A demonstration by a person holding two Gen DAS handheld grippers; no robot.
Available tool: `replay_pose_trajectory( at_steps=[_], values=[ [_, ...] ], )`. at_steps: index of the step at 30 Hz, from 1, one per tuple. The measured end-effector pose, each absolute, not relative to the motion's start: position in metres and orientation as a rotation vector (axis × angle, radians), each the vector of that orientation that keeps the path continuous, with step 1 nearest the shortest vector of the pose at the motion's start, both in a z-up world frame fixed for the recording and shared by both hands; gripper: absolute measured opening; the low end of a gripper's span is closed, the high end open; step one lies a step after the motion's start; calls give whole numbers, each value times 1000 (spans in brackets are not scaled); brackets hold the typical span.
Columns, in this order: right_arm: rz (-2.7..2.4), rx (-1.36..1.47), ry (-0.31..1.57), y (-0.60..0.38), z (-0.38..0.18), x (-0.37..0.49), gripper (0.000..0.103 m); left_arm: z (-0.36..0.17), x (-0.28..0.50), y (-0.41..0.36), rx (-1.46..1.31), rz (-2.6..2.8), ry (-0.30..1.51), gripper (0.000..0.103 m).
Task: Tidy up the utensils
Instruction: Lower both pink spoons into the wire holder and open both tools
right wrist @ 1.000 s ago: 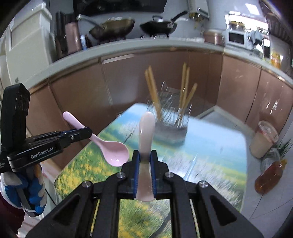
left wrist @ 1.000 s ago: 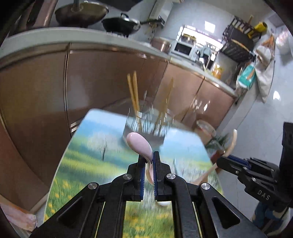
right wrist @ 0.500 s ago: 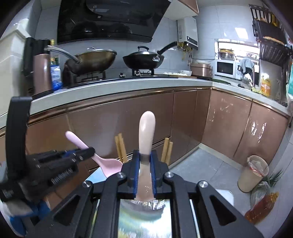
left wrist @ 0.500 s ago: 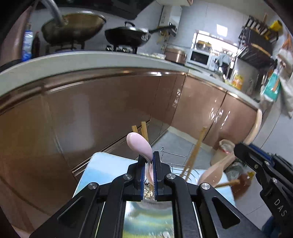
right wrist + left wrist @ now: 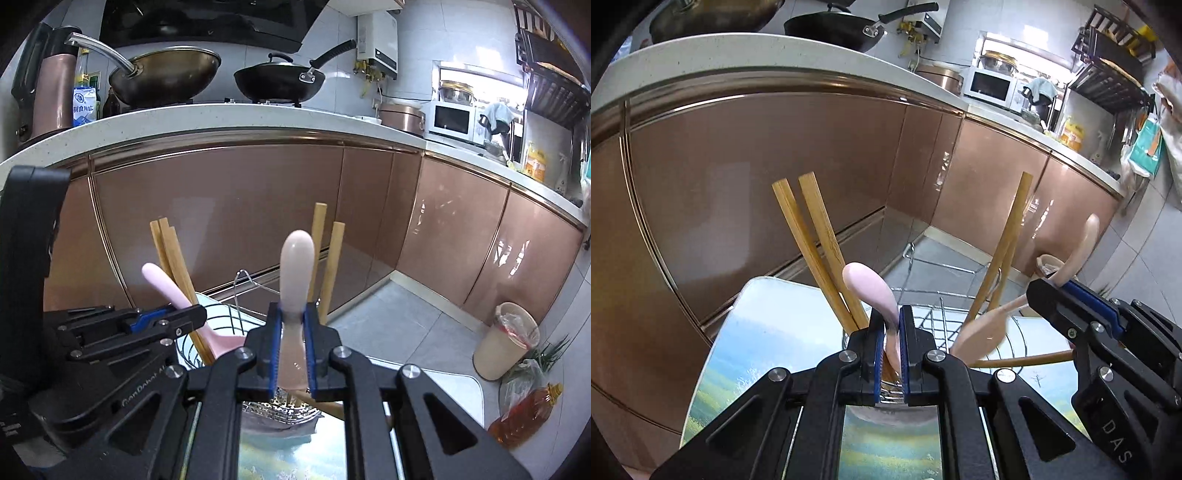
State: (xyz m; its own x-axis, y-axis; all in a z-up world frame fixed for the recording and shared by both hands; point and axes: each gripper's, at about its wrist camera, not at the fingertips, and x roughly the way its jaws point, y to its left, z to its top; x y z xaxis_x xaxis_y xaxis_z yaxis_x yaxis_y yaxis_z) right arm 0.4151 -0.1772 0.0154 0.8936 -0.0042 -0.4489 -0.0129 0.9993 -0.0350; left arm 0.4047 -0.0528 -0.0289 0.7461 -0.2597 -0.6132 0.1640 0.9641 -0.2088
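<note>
A wire utensil rack (image 5: 945,325) stands on the table (image 5: 768,339) near its far edge, the kitchen cabinets (image 5: 229,214) behind it. Chopsticks (image 5: 812,243) lean in the rack's left part and more chopsticks (image 5: 1008,243) in its right part. Over the rack, the left gripper (image 5: 889,354) holds a spoon (image 5: 875,295) just beside the left chopsticks, and the right gripper (image 5: 291,354) holds another spoon (image 5: 295,269) to its right. On the countertop (image 5: 207,122) behind sit two woks (image 5: 166,75) side by side, a microwave (image 5: 452,118) farther right.

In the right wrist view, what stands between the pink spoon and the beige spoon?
Bamboo chopsticks standing in the wire holder lean up between the pink spoon and the beige spoon; the right wrist view shows it.
</note>
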Motion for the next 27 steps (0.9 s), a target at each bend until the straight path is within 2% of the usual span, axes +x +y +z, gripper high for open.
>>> replay_pose_trajectory(
  at_steps=[12,14,21,27],
  values=[
    [18,-35,470,-173,22,401,14,-23,387,-41,-173,-248,690,8],
    [17,-32,460,-174,26,397,15,-21,384,-40,-172,-246,684,12],
    [17,-36,439,-170,41,376,16,-12,366,-36,-180,-260,664,15],
    [21,-25,403,-170,57,344,20,5,341,-31,-185,-274,623,26]
  ],
)
